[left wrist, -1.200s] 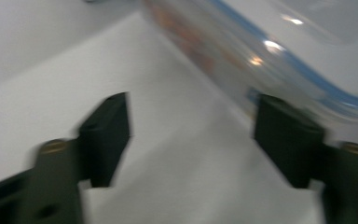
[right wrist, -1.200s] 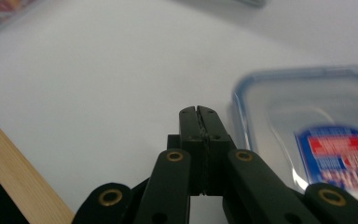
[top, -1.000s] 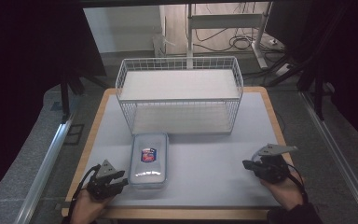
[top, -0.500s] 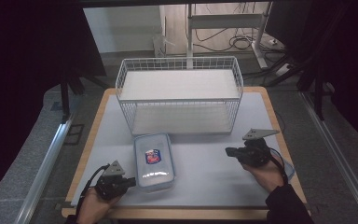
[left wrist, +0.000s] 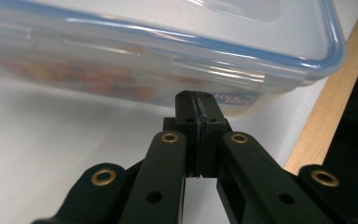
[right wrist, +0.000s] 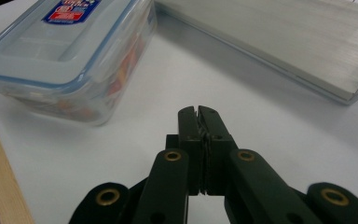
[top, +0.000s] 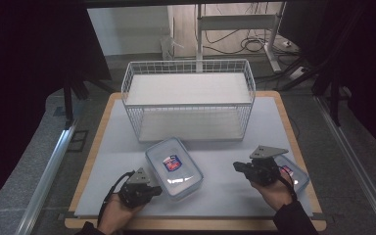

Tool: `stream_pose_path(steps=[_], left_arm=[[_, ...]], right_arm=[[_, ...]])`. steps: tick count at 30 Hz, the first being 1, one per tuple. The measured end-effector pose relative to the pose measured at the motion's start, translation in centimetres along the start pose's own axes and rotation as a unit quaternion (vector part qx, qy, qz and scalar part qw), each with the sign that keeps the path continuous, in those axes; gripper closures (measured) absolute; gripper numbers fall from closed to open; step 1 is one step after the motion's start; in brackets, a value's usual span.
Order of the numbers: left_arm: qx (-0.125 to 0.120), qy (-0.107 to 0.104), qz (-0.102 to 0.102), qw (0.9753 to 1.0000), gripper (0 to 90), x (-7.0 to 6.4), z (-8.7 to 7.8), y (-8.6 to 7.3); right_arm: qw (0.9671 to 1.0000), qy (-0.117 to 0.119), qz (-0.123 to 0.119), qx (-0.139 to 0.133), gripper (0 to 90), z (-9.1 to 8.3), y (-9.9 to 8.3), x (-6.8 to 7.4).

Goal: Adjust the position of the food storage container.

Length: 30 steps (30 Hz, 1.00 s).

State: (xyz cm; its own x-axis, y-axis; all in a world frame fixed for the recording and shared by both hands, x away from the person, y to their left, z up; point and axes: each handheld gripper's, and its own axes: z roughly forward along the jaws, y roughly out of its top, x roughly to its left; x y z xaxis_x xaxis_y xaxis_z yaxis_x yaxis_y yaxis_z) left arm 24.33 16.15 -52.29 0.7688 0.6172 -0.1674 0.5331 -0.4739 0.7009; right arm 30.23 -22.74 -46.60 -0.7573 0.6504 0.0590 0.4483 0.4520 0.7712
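Box: we see a clear plastic food box (top: 174,167) with a blue-rimmed lid lying near the front edge of the table (top: 225,196), a little left of the middle and turned at an angle, with the wire basket (top: 188,100) well behind it.

Left tool: our left tool (top: 152,188) sits at the box's front left corner, jaws pressed together with nothing between them. In the left gripper view the tips (left wrist: 198,100) are just at the box's side wall (left wrist: 121,79), below the lid's clip. We judge it is placed there to nudge or steady the box, not to grip it.

Right tool: our right tool (top: 240,168) hovers to the right of the box, apart from it, jaws clenched on nothing. Its own view looks across bare table toward the box (right wrist: 70,56) and the basket's floor (right wrist: 279,42).

Second box: another lidded box (top: 293,174) lies by the table's right edge, partly hidden behind our right hand.

Why so: with one tool on each side, we seem to be lining up to turn or slide the box. It looks slippery and could skid if pushed from one side alone.
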Motion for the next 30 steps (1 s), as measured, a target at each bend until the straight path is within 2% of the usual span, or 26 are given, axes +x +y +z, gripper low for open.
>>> stream_pose_path(steps=[5,8,11,13,15,17,20,23,25,27,30], left_arm=[[-0.003,-0.021,0.011,0.9997,90.0,-0.7,1.8,1.5],[-0.003,-0.045,0.019,0.9988,89.9,-1.5,3.0,2.4],[0.004,-0.023,0.034,0.9991,89.8,-1.6,2.4,2.6],[-0.007,-0.005,0.020,0.9998,89.9,-0.6,1.2,2.3],[-0.018,0.024,-0.003,0.9995,89.9,1.0,-0.1,1.8],[-0.025,0.068,-0.033,0.9968,90.0,3.1,-1.2,1.2],[-0.030,0.098,-0.063,0.9927,89.9,5.6,-1.6,1.0],[-0.029,0.125,-0.073,0.9891,90.0,7.9,-1.3,1.4],[-0.039,0.131,-0.077,0.9876,89.9,9.1,-0.9,2.0],[-0.046,0.126,-0.073,0.9882,89.9,9.9,-0.3,2.8],[-0.054,0.102,-0.072,0.9907,89.8,10.6,0.7,3.5]], right_arm=[[1.0000,0.004,0.006,0.003,89.3,-0.2,-0.6,0.1],[0.9999,0.005,0.011,0.003,89.6,-0.3,-0.8,-0.1],[0.9999,0.005,0.015,0.001,89.6,-0.4,-0.9,-0.2],[0.9998,0.008,0.015,0.002,89.6,-0.3,-1.0,-0.2],[0.9998,0.011,0.014,0.003,89.6,-0.2,-1.0,-0.1],[0.9998,0.016,0.013,0.004,89.6,0.0,-1.0,0.1],[0.9995,0.027,0.013,0.006,89.6,0.5,-1.0,0.4],[0.9992,0.037,0.010,0.011,89.6,1.0,-1.0,0.8],[0.9988,0.047,0.010,0.015,89.6,1.3,-1.0,1.1],[0.9978,0.061,0.013,0.019,89.5,1.8,-1.1,1.5],[0.9964,0.078,0.014,0.030,89.4,2.6,-1.2,2.2]])
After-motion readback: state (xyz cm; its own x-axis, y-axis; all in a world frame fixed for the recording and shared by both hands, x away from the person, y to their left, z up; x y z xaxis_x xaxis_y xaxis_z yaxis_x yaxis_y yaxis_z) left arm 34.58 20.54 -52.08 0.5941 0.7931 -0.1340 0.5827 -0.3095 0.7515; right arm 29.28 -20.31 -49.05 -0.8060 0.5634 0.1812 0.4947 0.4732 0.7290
